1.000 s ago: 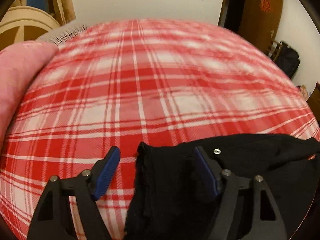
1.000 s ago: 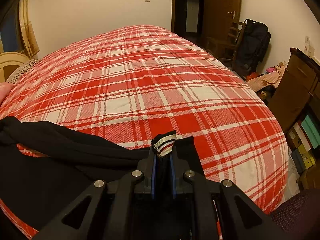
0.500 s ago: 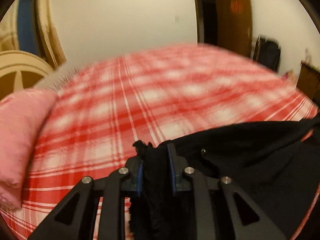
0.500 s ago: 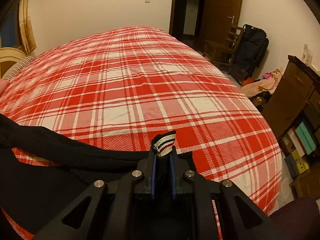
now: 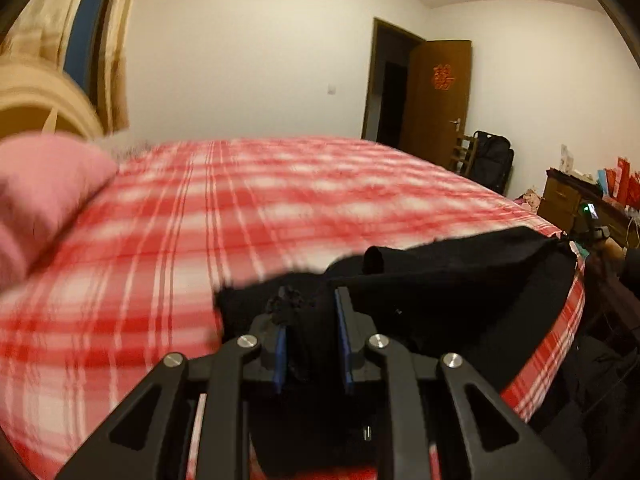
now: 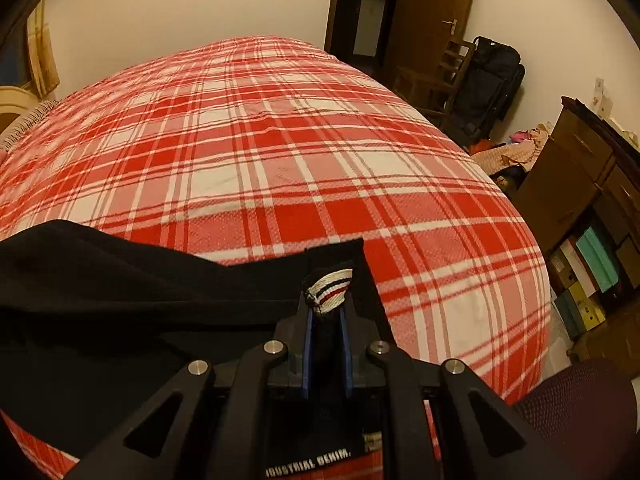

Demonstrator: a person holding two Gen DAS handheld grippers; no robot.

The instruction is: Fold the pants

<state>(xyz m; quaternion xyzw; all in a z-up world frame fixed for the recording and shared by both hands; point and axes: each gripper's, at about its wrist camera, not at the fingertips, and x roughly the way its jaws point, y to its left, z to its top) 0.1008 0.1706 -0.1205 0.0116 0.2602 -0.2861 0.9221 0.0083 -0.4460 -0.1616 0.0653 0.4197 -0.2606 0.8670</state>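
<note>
Left wrist view: the left gripper (image 5: pixel 309 312), its jaws drawn close together, pinches a frayed black edge of the black fabric pants (image 5: pixel 448 280). The garment spreads from the jaws toward 3 o'clock, draped over the near edge of the bed with the red-and-white plaid cover (image 5: pixel 248 216). A pink pillow (image 5: pixel 44 196) lies at 9 o'clock on the bed; a brown wooden door (image 5: pixel 438 96) stands open at 1 o'clock. The bed surface is motion-blurred in this view.

Right wrist view: the right gripper (image 6: pixel 325 316), jaws nearly closed, clamps a part of the pants carrying a striped white, black and red band (image 6: pixel 329 291), which protrudes just above the blue pads (image 6: pixel 306 344). The black cloth runs from the jaws toward 9 o'clock as a raised fold lying across the near part of the bed. A white-lettered label reading "INDUSTRIAL DENIM" (image 6: pixel 308 465) shows at 6 o'clock. A dark wooden cabinet (image 6: pixel 580 168) stands at 3 o'clock beside the bed.
</note>
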